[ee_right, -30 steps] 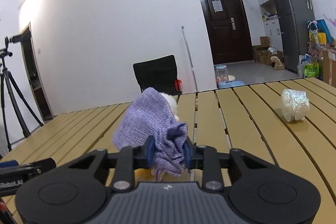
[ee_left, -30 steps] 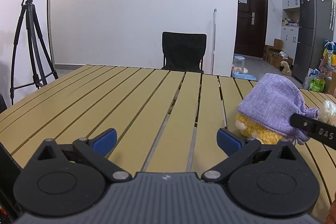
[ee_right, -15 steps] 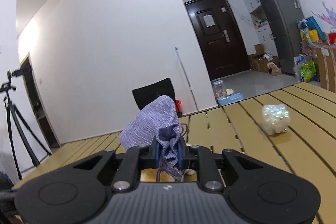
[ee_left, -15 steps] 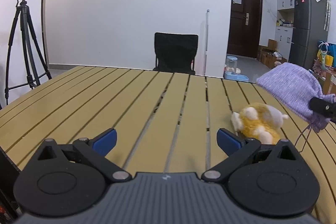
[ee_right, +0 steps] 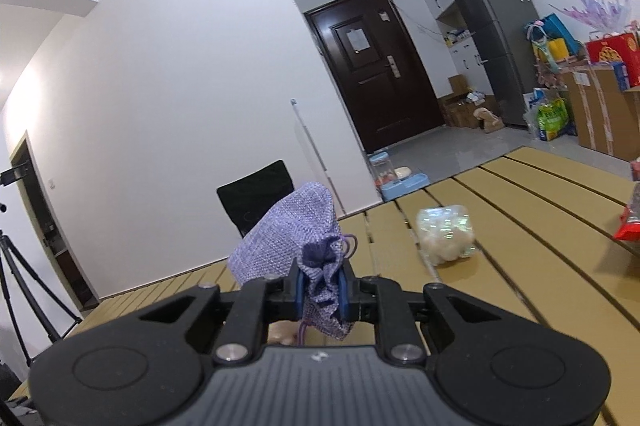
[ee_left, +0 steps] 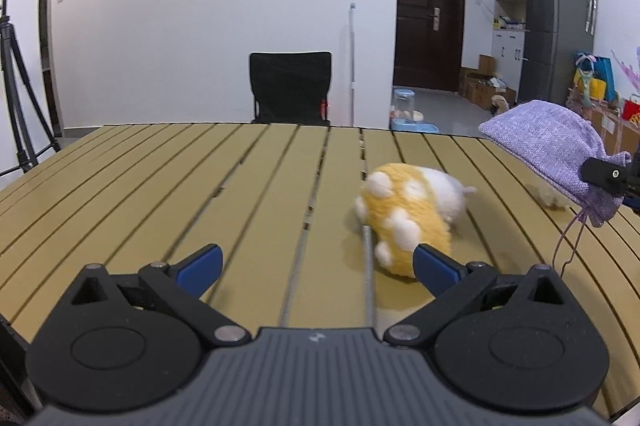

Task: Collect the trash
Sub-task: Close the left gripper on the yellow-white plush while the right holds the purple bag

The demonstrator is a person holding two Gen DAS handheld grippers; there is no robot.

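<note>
The right claw point(ee_right: 320, 290) pinches the purple bag point(ee_right: 288, 234) above the table point(ee_left: 200, 186), and the left claw point(ee_left: 316, 262) is wide by the toy point(ee_left: 408, 218).

Table: yellow-and-white plush toy point(ee_left: 408, 214) lies on the tan slatted table point(ee_left: 200, 186) — just ahead of the left gripper point(ee_left: 316, 262)
Right of toy: purple woven drawstring pouch point(ee_left: 552, 150), raised
Behind table: black chair point(ee_left: 290, 86)
Right side: clear crinkled plastic wrapper point(ee_right: 446, 234) — beyond the pouch

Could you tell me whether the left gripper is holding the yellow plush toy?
No, the left gripper is open and empty, with the yellow plush toy lying on the table ahead.
</note>
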